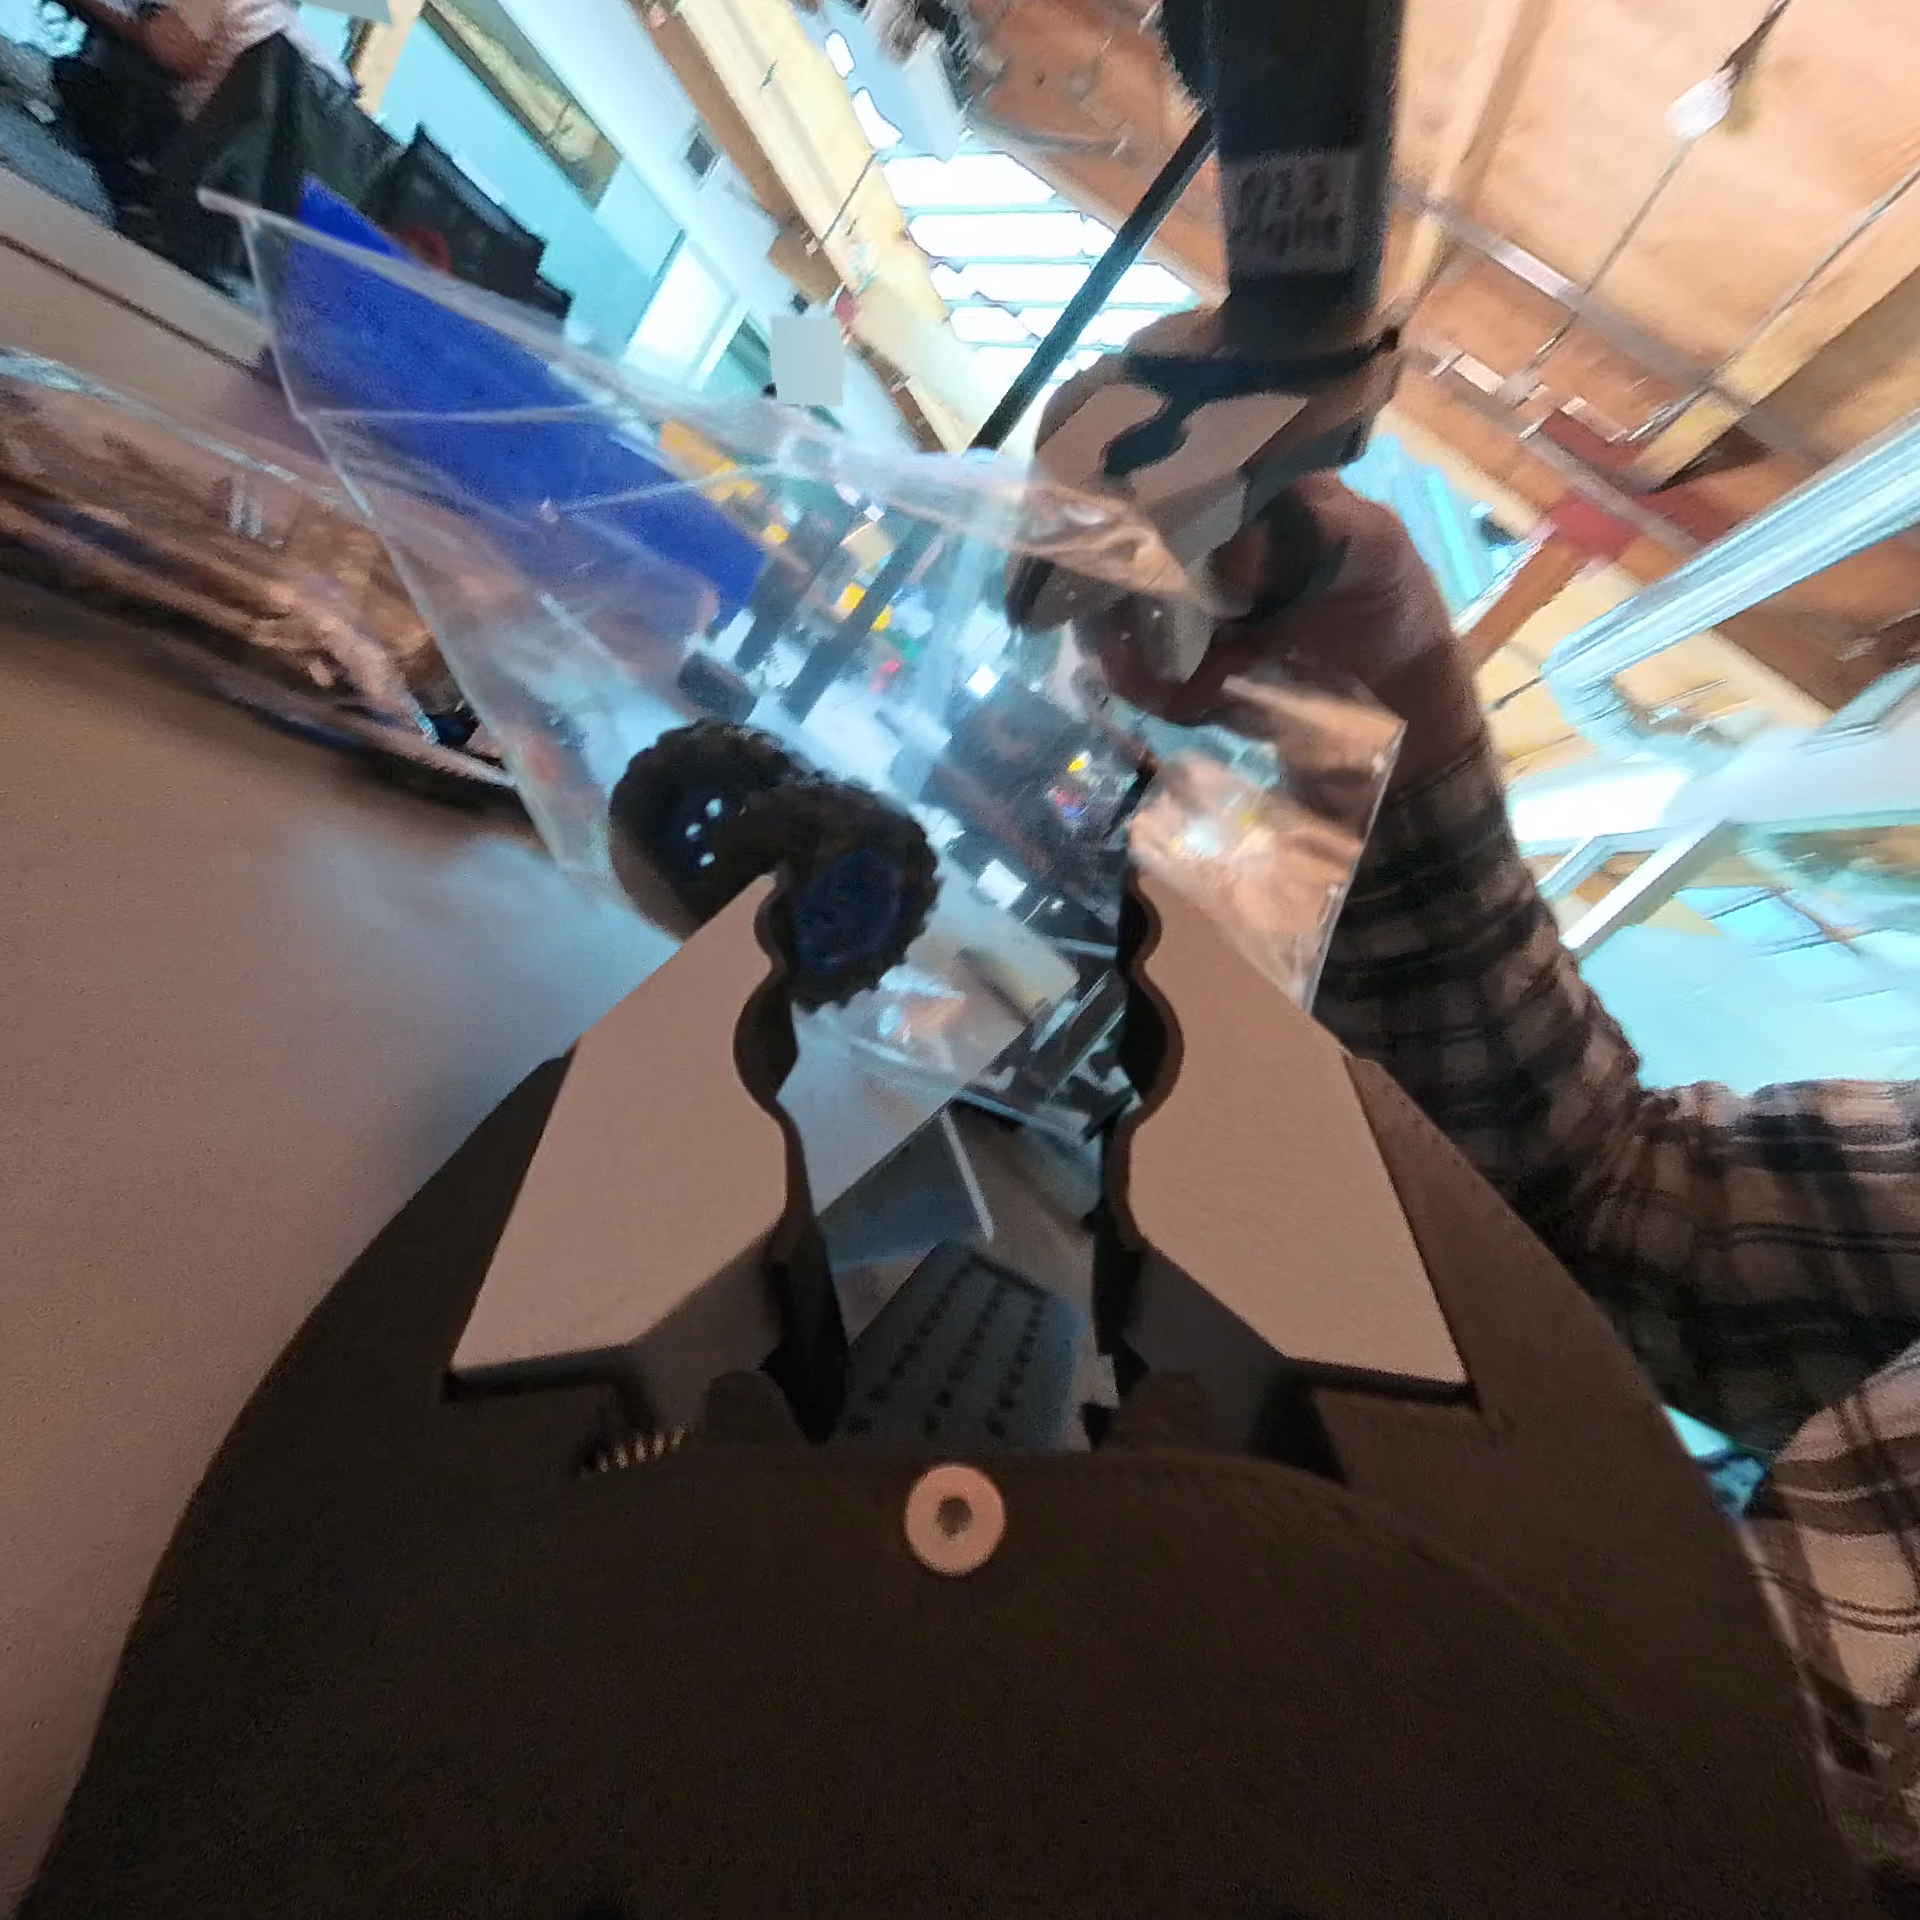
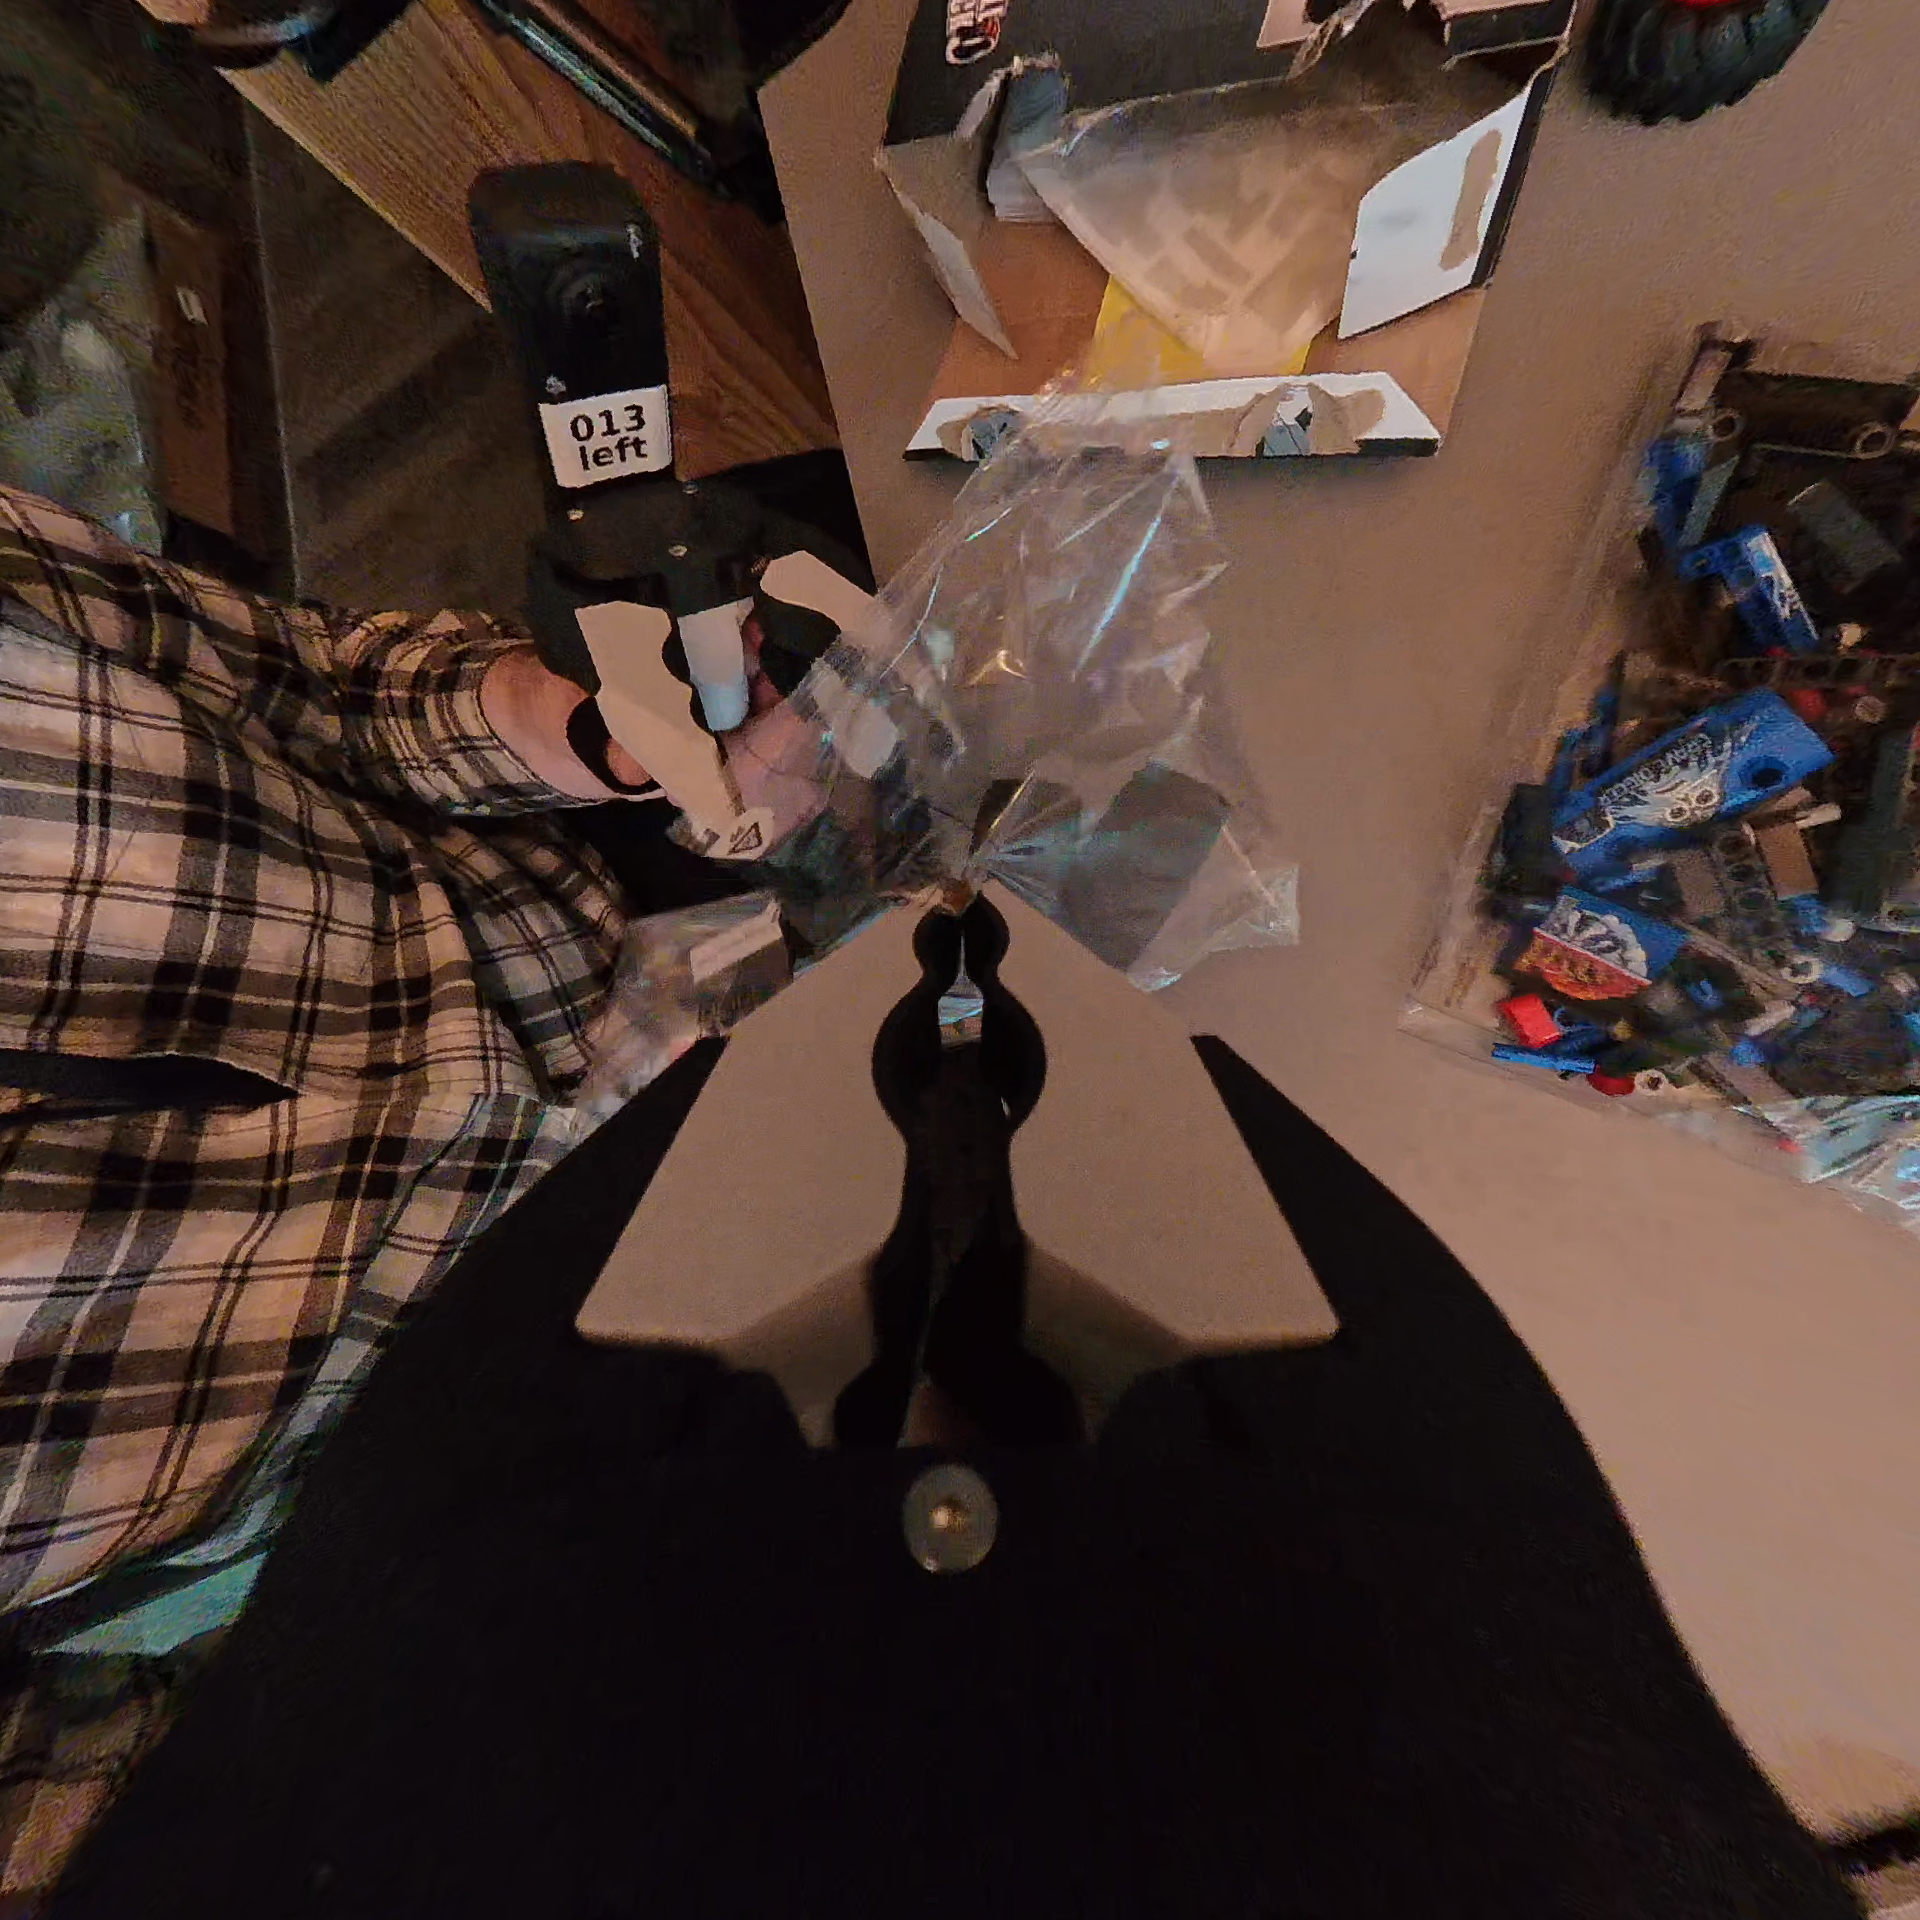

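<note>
The right gripper (image 2: 961, 914) is clenched on a clear plastic bag (image 2: 1039, 686) holding black wheels (image 1: 779, 842), lifted above the counter (image 2: 1351, 1195). The left gripper (image 1: 951, 914) is released, its fingers either side of the bag; a pinch on bare film, clear of the wheels, seems soundest.

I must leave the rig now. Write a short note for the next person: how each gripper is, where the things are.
Right gripper: shut, pinching the clear plastic bag, held above the table.
Left gripper: jaws open, right at the bag; black wheels with blue hubs show inside it.
On the table: torn cardboard box, a second bag of blue and black building parts, one loose tire at the far edge.
Whether the held bag is opened cannot be told.
</note>
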A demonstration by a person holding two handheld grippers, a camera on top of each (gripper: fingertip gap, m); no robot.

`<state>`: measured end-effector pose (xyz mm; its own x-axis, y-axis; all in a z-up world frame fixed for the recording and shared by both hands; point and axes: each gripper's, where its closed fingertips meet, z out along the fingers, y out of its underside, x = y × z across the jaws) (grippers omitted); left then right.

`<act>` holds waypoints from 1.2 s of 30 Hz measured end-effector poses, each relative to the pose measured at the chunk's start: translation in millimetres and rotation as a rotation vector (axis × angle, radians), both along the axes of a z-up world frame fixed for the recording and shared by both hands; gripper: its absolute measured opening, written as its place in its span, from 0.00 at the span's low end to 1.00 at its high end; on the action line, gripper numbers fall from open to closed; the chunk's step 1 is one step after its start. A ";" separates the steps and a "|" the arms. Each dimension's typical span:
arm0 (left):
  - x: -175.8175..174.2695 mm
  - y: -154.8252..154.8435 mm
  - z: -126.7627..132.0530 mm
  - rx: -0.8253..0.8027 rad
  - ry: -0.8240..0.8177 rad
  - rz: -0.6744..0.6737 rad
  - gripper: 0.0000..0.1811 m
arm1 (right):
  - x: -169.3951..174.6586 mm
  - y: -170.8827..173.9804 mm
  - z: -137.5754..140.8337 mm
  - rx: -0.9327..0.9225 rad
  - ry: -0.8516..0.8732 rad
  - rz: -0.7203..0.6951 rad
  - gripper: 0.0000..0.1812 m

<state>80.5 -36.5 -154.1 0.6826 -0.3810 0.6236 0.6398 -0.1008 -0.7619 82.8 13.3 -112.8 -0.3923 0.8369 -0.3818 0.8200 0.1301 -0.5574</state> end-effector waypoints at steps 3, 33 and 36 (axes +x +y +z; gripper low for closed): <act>10.8 -1.5 -16.3 -0.079 0.057 0.004 0.38 | -4.6 -5.1 -2.1 -0.011 0.031 -0.019 0.00; -40.1 14.8 1.5 -0.147 0.886 0.165 0.00 | -17.4 -7.0 8.7 0.081 0.061 0.037 0.10; -49.6 14.6 2.6 -0.156 0.669 0.120 0.00 | -9.5 9.3 43.3 0.106 0.229 -0.056 0.16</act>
